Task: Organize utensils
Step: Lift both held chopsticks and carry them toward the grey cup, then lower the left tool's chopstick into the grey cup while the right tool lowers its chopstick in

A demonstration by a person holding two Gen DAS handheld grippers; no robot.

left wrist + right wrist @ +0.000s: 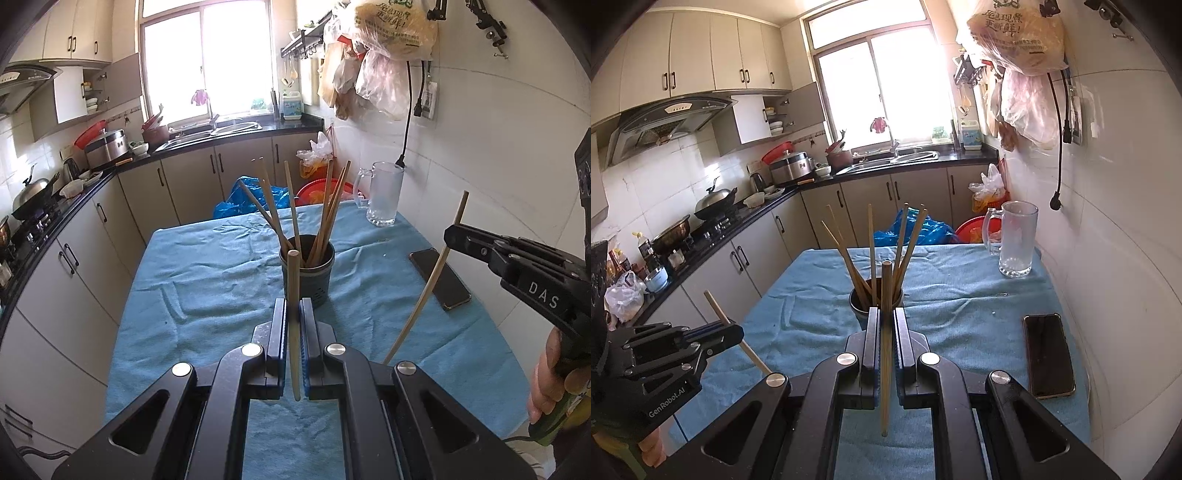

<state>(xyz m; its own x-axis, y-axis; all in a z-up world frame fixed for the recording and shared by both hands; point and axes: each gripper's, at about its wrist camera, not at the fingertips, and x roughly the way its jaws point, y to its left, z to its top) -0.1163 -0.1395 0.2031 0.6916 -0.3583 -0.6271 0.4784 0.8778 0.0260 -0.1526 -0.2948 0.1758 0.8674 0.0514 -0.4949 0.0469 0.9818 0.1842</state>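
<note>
Left claw [293, 306] and right claw [886, 317] each clamped on one pale wooden chopstick [294, 295], near dark round chopstick holder [308, 273] on blue-towelled bench [207, 266]

A home kitchen is shown. Cream wall cupboards [701, 55] are hung above a range hood [665, 122] and a gas hob with a wok [714, 201]. A black counter [923, 162] with a steel sink [905, 158] is placed under a bright window [882, 92]. Plastic bags [1019, 40] are hung on the tiled wall. A worktop covered with a blue towel [960, 295] is seen in front.
</note>
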